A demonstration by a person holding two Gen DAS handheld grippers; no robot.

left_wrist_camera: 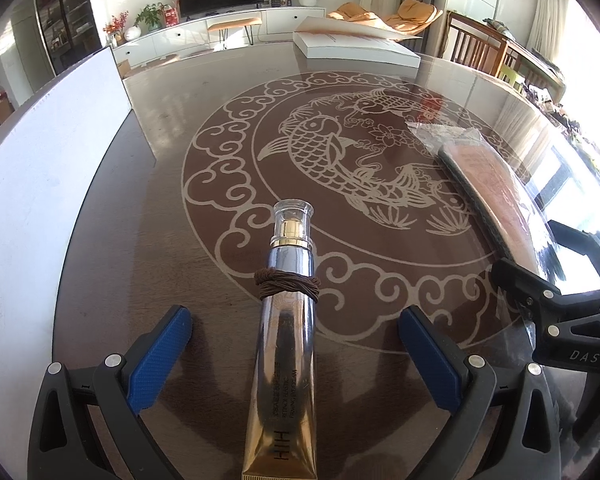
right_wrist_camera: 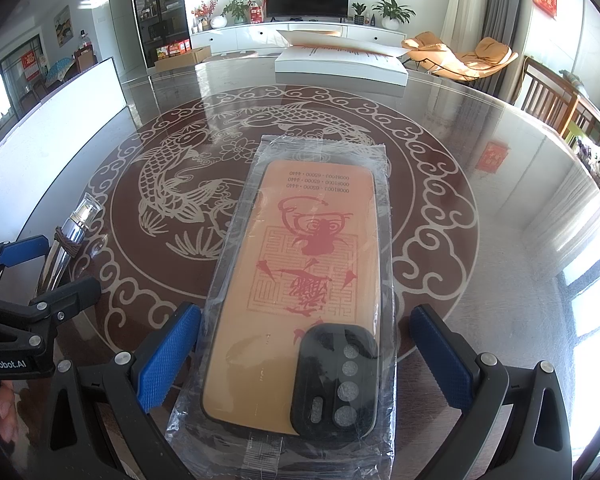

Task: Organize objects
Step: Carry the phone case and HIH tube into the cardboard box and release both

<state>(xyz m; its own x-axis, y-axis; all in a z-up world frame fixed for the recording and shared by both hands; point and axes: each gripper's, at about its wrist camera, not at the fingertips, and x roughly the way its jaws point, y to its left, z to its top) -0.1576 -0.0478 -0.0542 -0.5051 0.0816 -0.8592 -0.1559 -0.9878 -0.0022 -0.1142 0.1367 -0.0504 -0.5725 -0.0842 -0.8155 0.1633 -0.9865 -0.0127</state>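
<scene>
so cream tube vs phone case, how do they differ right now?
The cream tube is a slim, shiny metallic cylinder with a clear cap; the phone case is a flat orange slab with red print. The tube is bare apart from a brown hair tie around it; the case is sealed in a clear plastic bag. Both lie flat on the table, each between an open gripper's fingers, untouched.

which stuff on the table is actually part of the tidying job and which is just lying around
Part of the job:
- cream tube with a brown hair tie around it, between the open left hand-held gripper
- phone case in its clear bag, between the open right hand-held gripper

Likely just lying about:
- white box at the table's far edge
- white board on the left
</scene>
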